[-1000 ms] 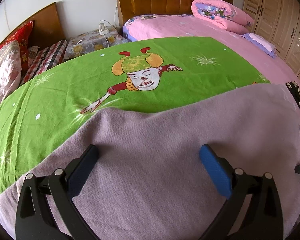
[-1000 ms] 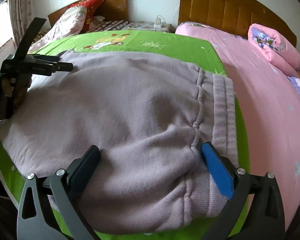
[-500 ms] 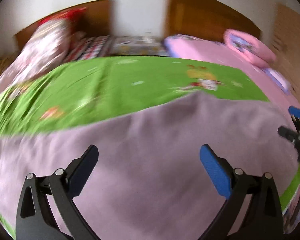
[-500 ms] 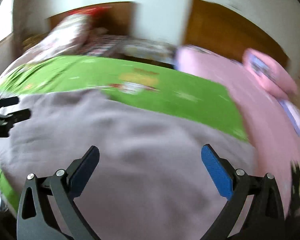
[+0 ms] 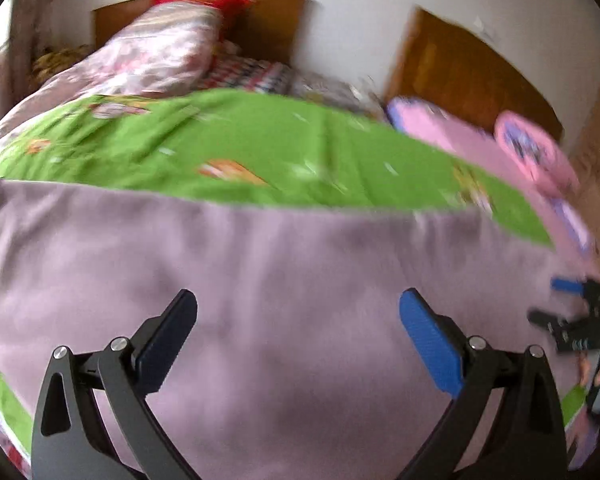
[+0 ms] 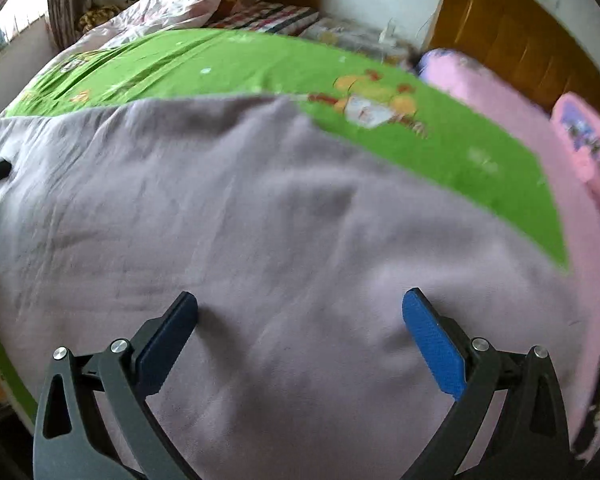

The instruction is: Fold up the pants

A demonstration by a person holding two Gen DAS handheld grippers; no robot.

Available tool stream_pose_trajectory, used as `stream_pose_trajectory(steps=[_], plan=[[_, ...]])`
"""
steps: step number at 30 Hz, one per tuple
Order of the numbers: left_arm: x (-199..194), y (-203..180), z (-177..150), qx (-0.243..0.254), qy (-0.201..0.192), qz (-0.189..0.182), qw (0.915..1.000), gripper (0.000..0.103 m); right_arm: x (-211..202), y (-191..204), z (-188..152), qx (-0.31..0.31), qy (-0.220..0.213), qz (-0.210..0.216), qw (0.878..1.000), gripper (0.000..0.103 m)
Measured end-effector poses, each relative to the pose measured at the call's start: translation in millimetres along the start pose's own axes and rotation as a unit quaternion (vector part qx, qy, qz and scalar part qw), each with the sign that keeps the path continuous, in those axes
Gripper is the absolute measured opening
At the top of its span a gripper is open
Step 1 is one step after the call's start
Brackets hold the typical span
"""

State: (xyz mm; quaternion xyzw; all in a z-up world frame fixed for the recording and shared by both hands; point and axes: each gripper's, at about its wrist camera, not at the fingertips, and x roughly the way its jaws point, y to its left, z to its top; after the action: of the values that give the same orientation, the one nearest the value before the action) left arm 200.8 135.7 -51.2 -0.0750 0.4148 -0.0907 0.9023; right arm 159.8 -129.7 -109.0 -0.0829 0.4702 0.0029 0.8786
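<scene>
**Spotter:** Both of your cameras have swung leftward since a second ago: the waistband that filled the right wrist view is gone from it, and the cartoon print on the green sheet (image 6: 220, 64) has slid toward 1 o'clock.

**Operator:** Where are the pants now?

**Spotter:** The mauve pants (image 6: 260, 220) lie spread flat over the green sheet on the bed, filling the lower half of both views, their far edge running across near 12 o'clock. Beyond, at 2 o'clock, sits the pink bed (image 6: 496, 92) with a rolled pink quilt (image 6: 588, 136).

**Operator:** And my tools?

**Spotter:** Your left gripper (image 5: 298, 316) is spread wide over the fabric, gripping nothing. Your right gripper (image 6: 300, 316) is equally wide, its fingertips (image 6: 414, 304) apparently just at the cloth but not pinching it. From the left wrist view, your right gripper shows at 3 o'clock, blurred.

**Operator:** How do I do this fold well?

**Spotter:** I'd judge you're picking grasp points. Settle first; the left view is smeared. Take matching spots on one edge, pinch every layer, lift together, and lay edge onto edge so the soft knit doesn't bunch.
</scene>
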Motion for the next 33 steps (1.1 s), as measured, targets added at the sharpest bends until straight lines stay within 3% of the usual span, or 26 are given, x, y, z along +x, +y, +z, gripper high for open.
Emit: stream_pose_trajectory(steps=[3,6,8,10,13,16,19,22,27,33], plan=[[2.9,42.5,10.1,-0.06,0.002,0.061,0.9963,0.101,-9.6,19.6,24.5,-0.008,-0.038,0.047,0.998,0.098],[-13.7,80.2,1.6,-0.135,-0.019,0.063,0.9886,0.101,-5.0,66.7,54.0,-0.061,-0.05,0.106,0.991,0.098],[-34.5,100.4,-11.0,-0.169,-0.045,0.064,0.9825,0.101,-2.8,108.3,72.0,-0.113,-0.061,0.14,0.982,0.098],[-53.7,117.2,-24.8,-0.185,-0.064,0.075,0.9778,0.101,0.2,160.2,92.1,-0.17,-0.069,0.191,0.964,0.098],[-79.1,147.4,-47.6,-0.21,-0.081,0.11,0.968,0.101,7.2,227.6,105.6,-0.235,-0.063,0.216,0.946,0.098],[-99.7,183.4,-68.1,-0.251,-0.084,0.137,0.9545,0.101,26.0,279.4,114.1,-0.27,-0.039,0.245,0.93,0.098],[-115.9,216.2,-84.2,-0.289,-0.085,0.156,0.9408,0.101,35.1,305.6,119.9,-0.281,-0.035,0.264,0.922,0.098],[-118.8,243.0,-90.6,-0.328,-0.087,0.133,0.9312,0.101,40.8,321.2,122.5,-0.298,-0.044,0.251,0.92,0.098],[-103.8,259.7,-83.7,-0.36,-0.11,0.034,0.9256,0.099,56.7,329.9,115.7,-0.294,-0.055,0.254,0.92,0.099],[-66.2,273.0,-71.0,-0.376,-0.093,0.0,0.9219,0.082,60.0,332.4,117.2,-0.294,-0.053,0.258,0.919,0.099]])
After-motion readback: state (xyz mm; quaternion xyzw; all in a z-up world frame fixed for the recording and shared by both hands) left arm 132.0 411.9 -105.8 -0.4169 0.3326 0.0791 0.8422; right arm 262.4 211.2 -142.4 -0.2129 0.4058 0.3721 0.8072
